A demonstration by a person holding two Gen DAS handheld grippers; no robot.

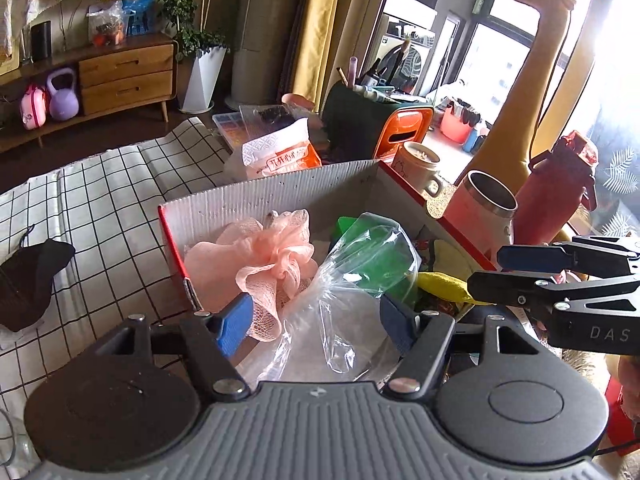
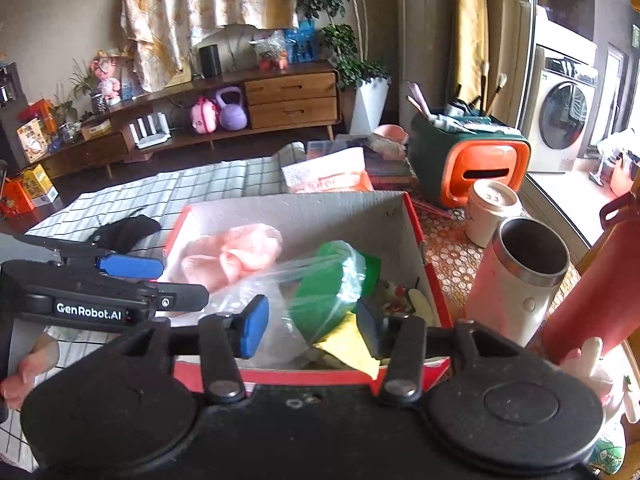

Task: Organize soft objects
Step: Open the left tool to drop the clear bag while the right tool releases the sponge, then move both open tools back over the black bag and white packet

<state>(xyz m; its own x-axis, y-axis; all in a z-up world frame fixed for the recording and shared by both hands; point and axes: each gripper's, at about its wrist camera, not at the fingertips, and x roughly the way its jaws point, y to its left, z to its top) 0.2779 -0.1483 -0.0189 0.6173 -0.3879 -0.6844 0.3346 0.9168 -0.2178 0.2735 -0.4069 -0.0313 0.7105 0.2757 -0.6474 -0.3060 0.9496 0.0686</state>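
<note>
Both the left gripper (image 1: 316,324) and right gripper (image 2: 310,330) hover spread apart, empty, above the red-edged cardboard box (image 2: 304,210). Inside it: a pink mesh bath pouf (image 1: 260,256) and bagged green sponges (image 1: 376,256). The black cloth (image 1: 28,280) beside the box looks unsorted.

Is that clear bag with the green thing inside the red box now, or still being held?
In the box. The clear bag lies inside the red box beside the pink bath puff, and neither gripper's open fingers clamp it.
</note>
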